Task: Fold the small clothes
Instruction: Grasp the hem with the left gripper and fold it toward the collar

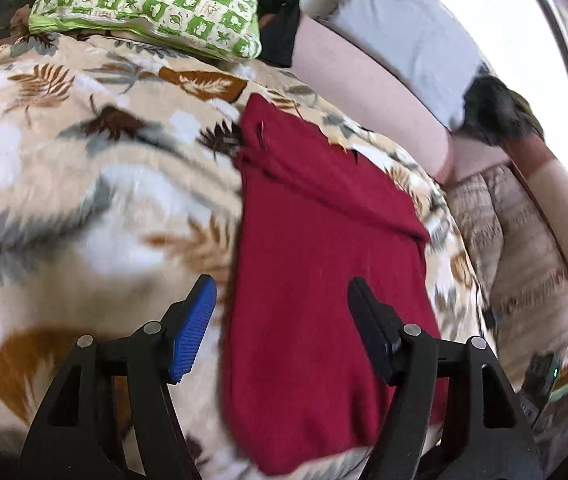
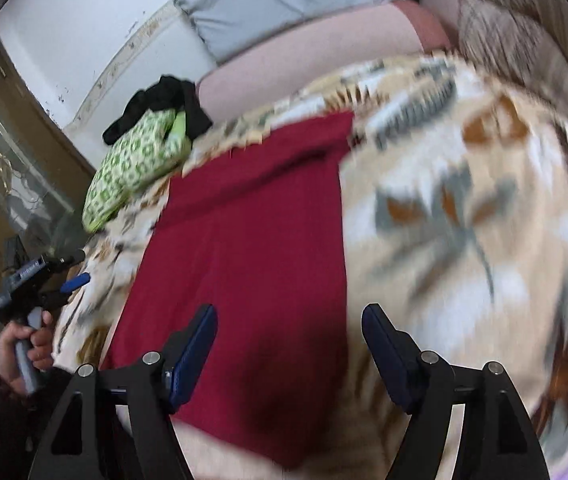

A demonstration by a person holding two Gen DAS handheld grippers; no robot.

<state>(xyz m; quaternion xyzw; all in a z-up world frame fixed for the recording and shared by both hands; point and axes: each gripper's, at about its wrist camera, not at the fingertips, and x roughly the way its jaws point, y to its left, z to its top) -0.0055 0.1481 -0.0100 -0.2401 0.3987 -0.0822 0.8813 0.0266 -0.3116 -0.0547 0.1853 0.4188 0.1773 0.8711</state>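
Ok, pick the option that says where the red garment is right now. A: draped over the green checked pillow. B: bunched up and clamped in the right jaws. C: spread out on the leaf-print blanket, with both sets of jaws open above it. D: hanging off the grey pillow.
C: the red garment lies flat on the leaf-print blanket, and both the left gripper and the right gripper have open jaws that grip nothing.
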